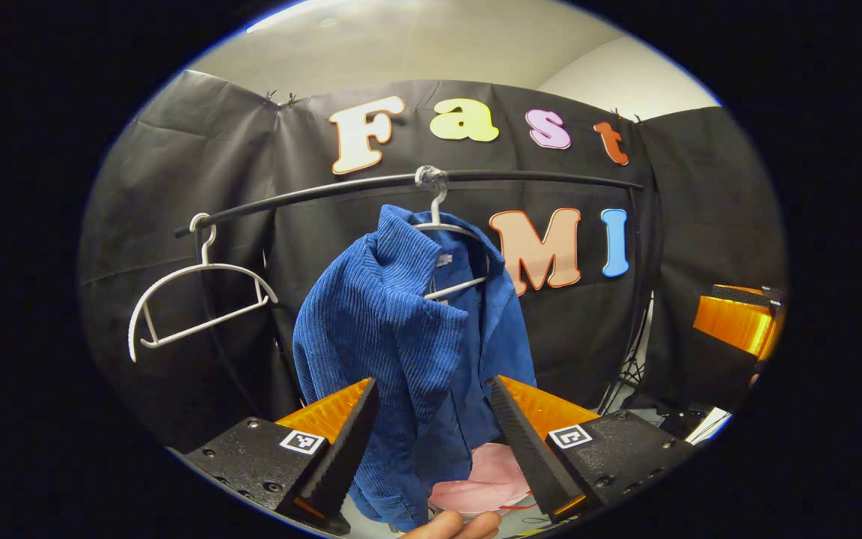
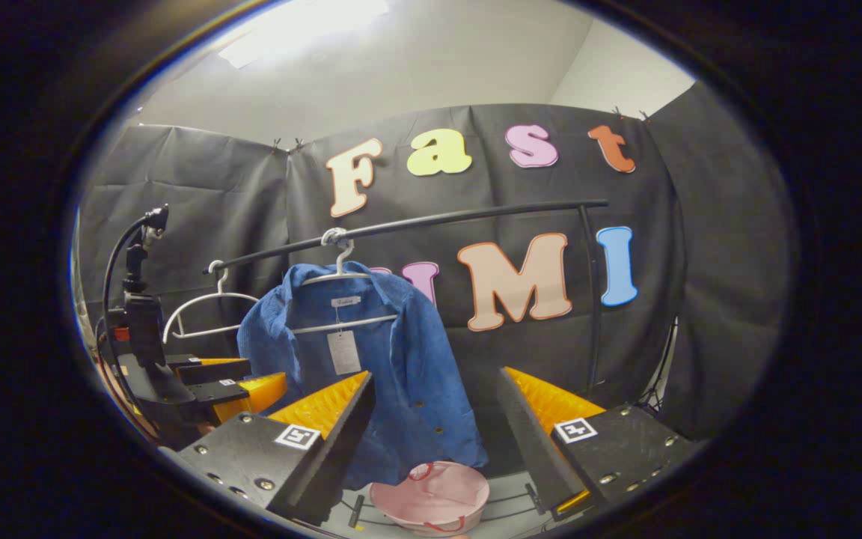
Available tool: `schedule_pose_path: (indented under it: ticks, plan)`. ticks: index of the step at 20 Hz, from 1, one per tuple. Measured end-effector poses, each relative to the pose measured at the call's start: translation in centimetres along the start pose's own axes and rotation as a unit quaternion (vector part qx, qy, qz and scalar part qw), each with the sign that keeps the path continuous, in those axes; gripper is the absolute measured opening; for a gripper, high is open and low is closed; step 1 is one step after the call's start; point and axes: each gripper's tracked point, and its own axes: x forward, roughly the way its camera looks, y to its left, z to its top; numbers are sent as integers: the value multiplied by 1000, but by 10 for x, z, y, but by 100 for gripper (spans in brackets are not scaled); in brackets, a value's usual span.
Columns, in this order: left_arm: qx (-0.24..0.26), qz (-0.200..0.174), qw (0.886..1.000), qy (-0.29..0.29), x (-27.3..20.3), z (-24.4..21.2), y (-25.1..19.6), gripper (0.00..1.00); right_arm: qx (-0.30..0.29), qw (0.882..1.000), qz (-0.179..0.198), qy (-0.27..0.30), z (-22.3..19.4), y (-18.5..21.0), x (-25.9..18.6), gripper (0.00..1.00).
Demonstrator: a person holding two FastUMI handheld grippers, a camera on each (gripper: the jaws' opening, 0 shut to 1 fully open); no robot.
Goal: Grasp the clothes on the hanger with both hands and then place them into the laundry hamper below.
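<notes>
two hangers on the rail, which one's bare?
The white hanger near the rail's free end is bare. The other hanger, farther along the rail, carries the blue corduroy shirt, which hangs above the pink laundry hamper.

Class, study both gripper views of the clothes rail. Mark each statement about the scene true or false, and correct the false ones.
1. The blue jacket hangs on a white hanger on the black rail. True.
2. The left gripper has its jaws shut on the jacket. False: the jaws stand apart, and no finger presses on the cloth.
3. A second, empty hanger hangs on the same rail. True.
4. The pink hamper sits on top of the rail. False: it sits low, below the jacket.
5. The right gripper is open. True.
</notes>
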Motion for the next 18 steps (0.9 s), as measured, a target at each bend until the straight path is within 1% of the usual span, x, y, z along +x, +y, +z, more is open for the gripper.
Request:
schedule_pose_path:
  ticks: [1, 2, 3, 4, 5, 6, 7, 8, 9, 10, 11, 12, 13, 14, 17, 18]
  plan:
    - [-1, 4, 1000, 3, 3, -2, 2, 89, -2, 1000, 4, 4, -2, 4, 6, 98]
    - [0, 5, 1000, 3, 6, -2, 2, 93, -4, 1000, 6, 9, -5, 6, 10, 100]
    - [3, 8, 1000, 1, 7, 0, 3, 98, -6, 1000, 8, 13, -7, 8, 16, 98]
    - [8, 11, 1000, -6, 9, 2, 4, 94, -5, 1000, 9, 16, -9, 10, 20, 98]
    - [13, 16, 1000, -12, 11, 5, 6, 98, -4, 1000, 10, 17, -9, 10, 24, 98]
    - [17, 25, 999, -17, 13, 7, 10, 98, -3, 1000, 11, 19, -10, 11, 27, 98]
    - [21, 32, 999, -19, 15, 7, 13, 93, -2, 1000, 13, 23, -12, 12, 31, 98]
    - [22, 35, 999, -9, 20, 4, 13, 93, -2, 1000, 13, 28, -15, 13, 34, 98]
    - [23, 41, 999, -3, 22, 0, 14, 98, -3, 999, 14, 31, -16, 13, 40, 98]
    - [24, 41, 999, 0, 26, -1, 13, 98, -4, 999, 14, 35, -17, 14, 44, 98]
    - [26, 45, 999, 1, 31, -2, 15, 93, -3, 999, 12, 38, -18, 14, 51, 98]
    - [28, 50, 998, 2, 37, -3, 17, 98, -2, 999, 13, 41, -19, 15, 56, 95]
    - [28, 53, 998, 8, 44, -8, 20, 98, -1, 999, 16, 44, -18, 17, 61, 98]
    - [25, 56, 998, 17, 51, -13, 23, 93, 0, 999, 18, 48, -21, 20, 68, 98]
    - [16, 64, 997, 43, 73, -24, 35, 93, 0, 998, 13, 56, -25, 22, 87, 98]
    - [10, 63, 997, 41, 79, -21, 39, 94, 0, 998, 11, 57, -27, 25, 94, 100]
